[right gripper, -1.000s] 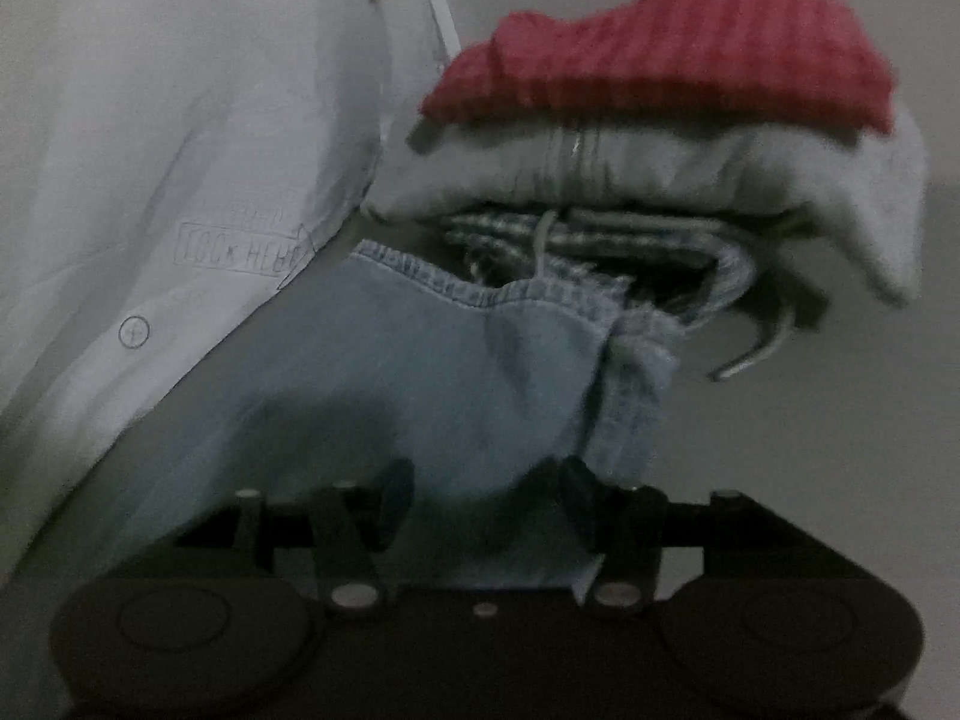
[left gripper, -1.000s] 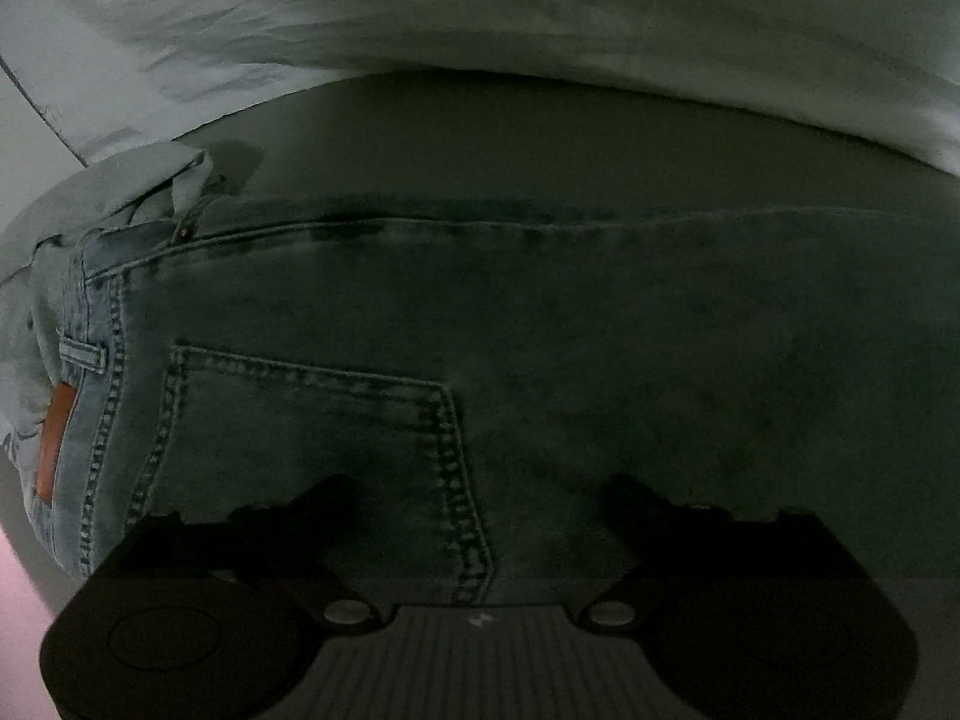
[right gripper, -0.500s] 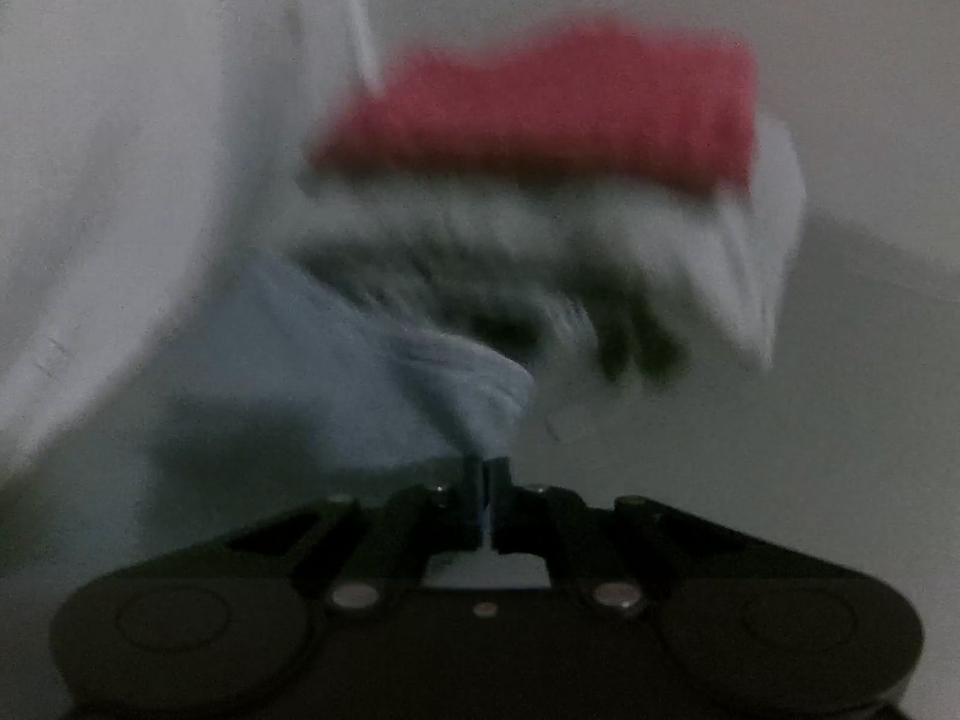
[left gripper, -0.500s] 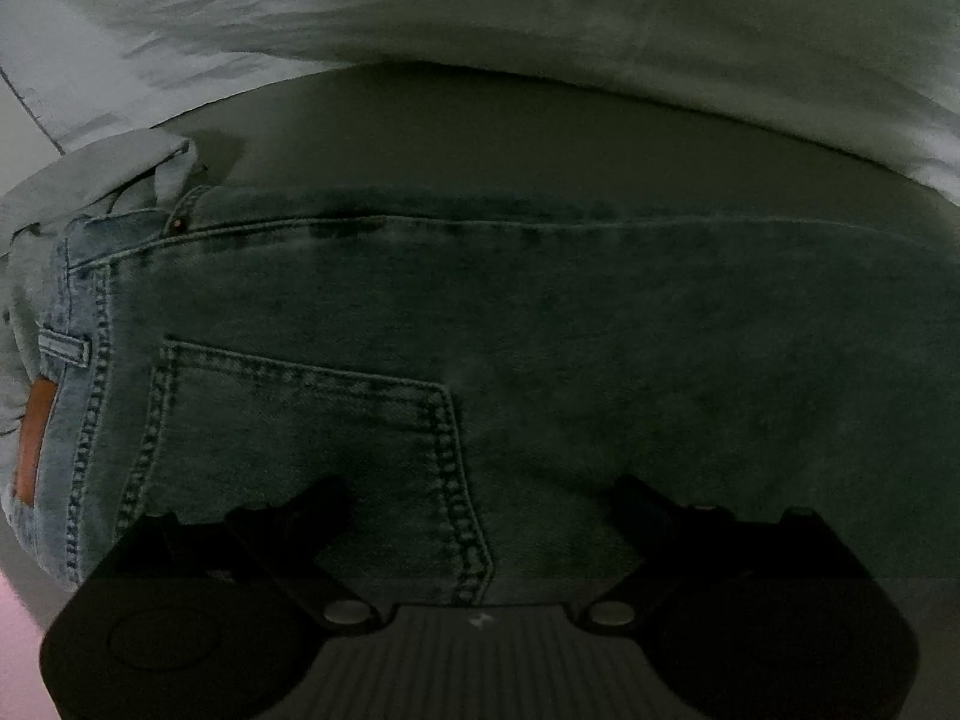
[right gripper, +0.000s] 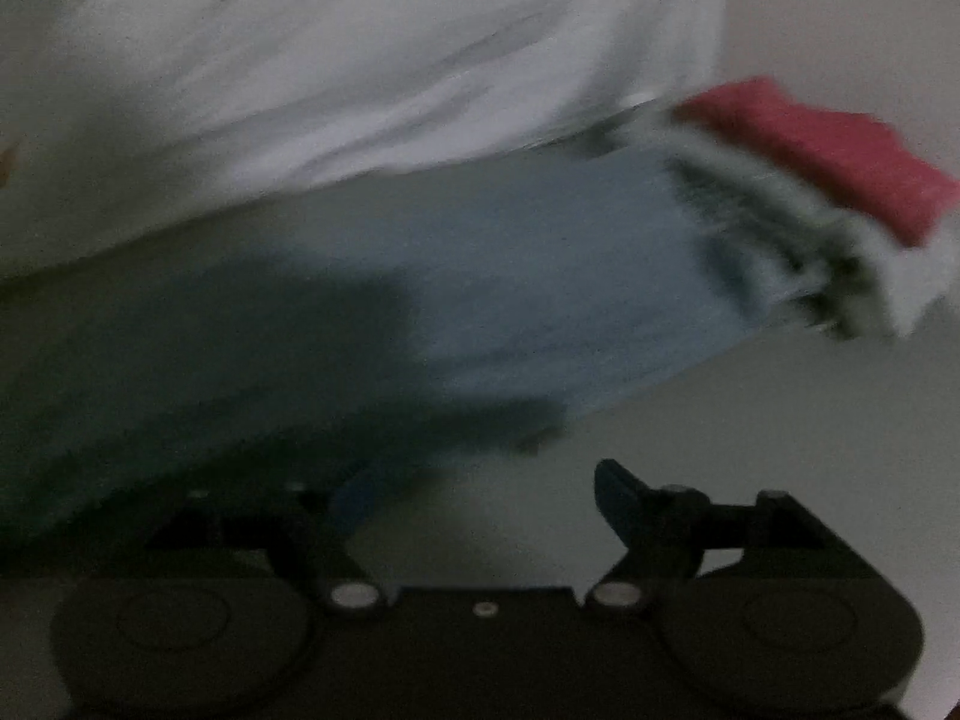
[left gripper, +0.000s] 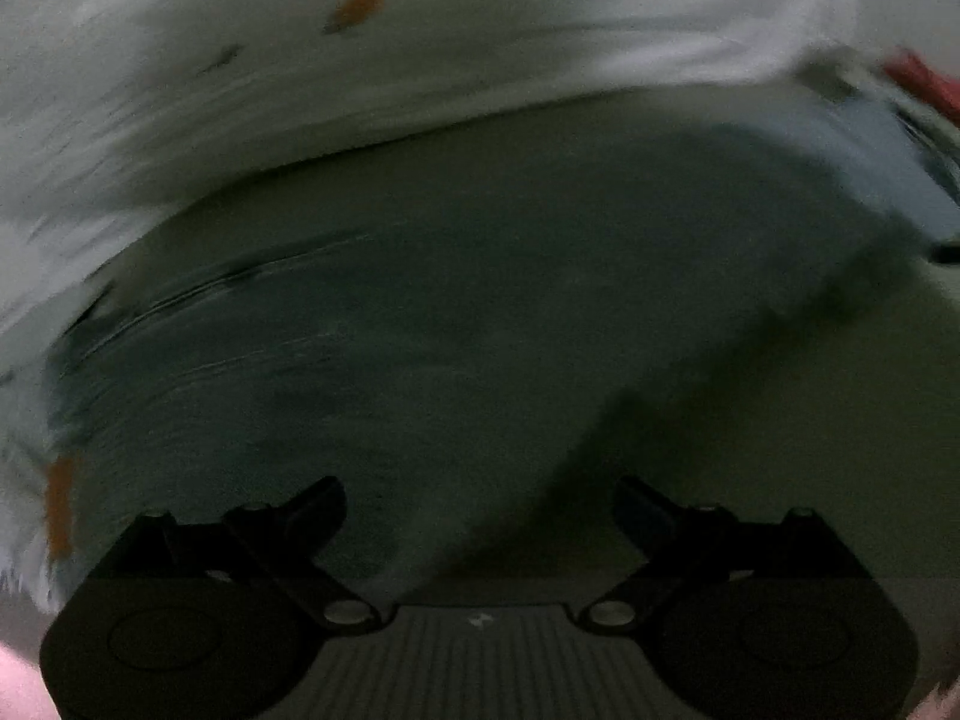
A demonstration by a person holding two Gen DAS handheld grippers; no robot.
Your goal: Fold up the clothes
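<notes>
Beside the stack (right gripper: 840,204), both my left claw (left gripper: 480,516) and right claw (right gripper: 480,510), its jaws just opened, gape wide and empty over the jeans (right gripper: 540,276), so a careless sweep could topple it.

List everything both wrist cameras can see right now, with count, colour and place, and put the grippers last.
jeans: one pair, light blue denim, lying flat across the surface in front of both grippers, the near part in shadow.
white cloth: one, white with faint marks, spread behind the jeans across the top of both views.
stack of folded clothes: one pile, a red piece on top of grey and striped ones, at the far end of the jeans; blurred.
surface: pale grey, under everything.
left gripper: black, jaws wide apart over the jeans, gripping nothing.
right gripper: black, jaws have just been opening, nothing pinched between them.
</notes>
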